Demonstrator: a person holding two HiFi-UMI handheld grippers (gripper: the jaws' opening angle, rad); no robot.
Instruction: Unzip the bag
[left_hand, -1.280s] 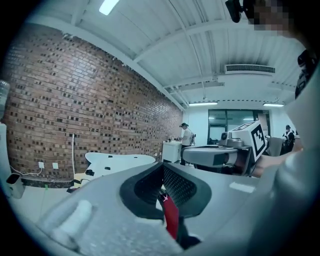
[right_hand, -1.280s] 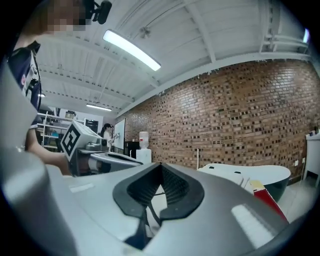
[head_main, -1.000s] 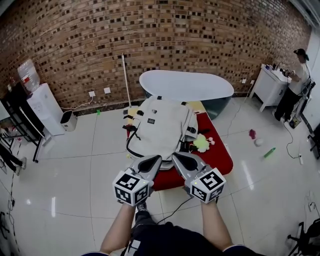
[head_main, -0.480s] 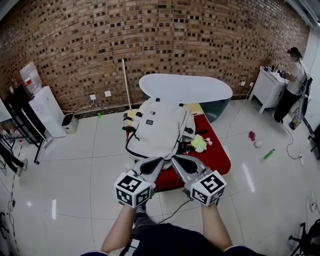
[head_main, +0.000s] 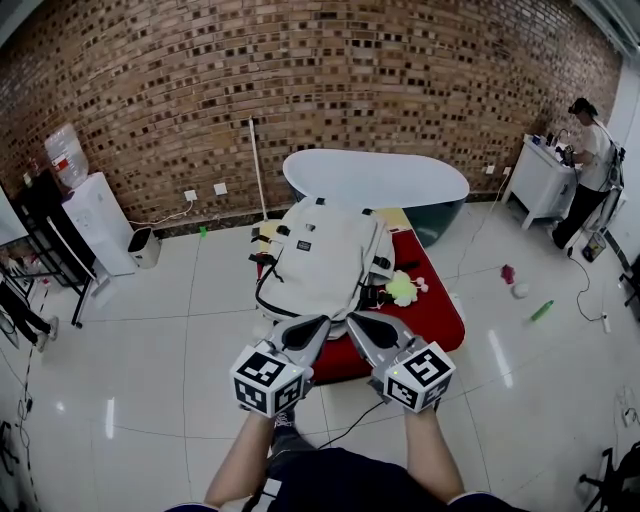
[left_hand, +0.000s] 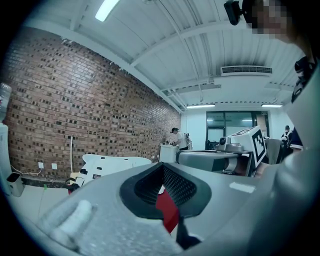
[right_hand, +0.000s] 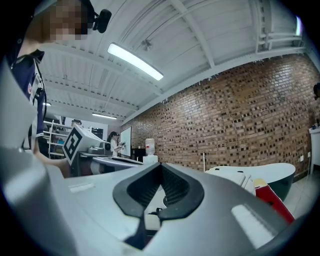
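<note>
Bag (head_main: 325, 255) lies on the red mat (head_main: 440, 312) before the tub (head_main: 375, 178), just past my left tool (head_main: 321, 322) and right tool (head_main: 352, 320), both closed tight and empty, so I would spread one, find the zip pull, and pin the fabric with the other before drawing.

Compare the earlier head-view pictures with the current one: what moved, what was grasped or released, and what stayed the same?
Nothing was taken hold of or let go. The left hand-held gripper and right hand-held gripper stay shut and empty, side by side at the near end of the white backpack, which lies unmoved on the red mat. Only the person at the far counter shifted stance slightly.
</note>
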